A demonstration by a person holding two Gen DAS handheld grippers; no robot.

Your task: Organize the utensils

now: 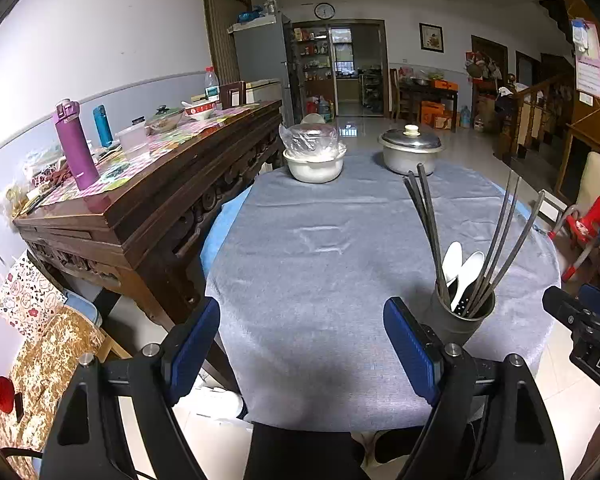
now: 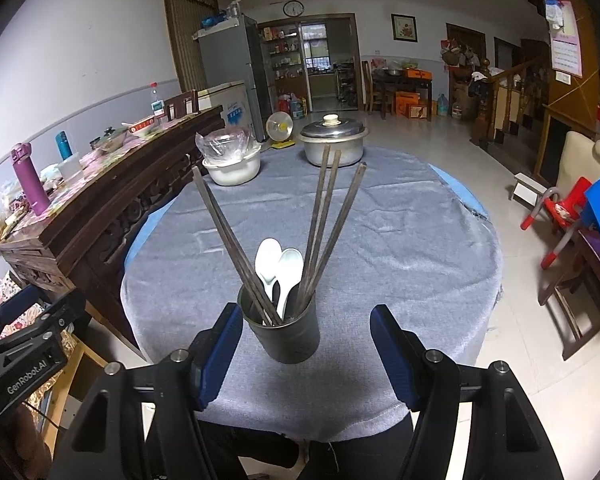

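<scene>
A dark cylindrical utensil holder stands upright near the front of the round table. It holds several dark chopsticks and two white spoons. My right gripper is open, its blue pads either side of the holder, not touching it. My left gripper is open and empty over the table's front left; the holder stands just right of its right pad. The right gripper also shows at the right edge of the left wrist view.
A grey cloth covers the table. At its far side stand a white bowl with a plastic bag and a lidded metal pot. A dark wooden sideboard with bottles stands to the left. A red chair is to the right.
</scene>
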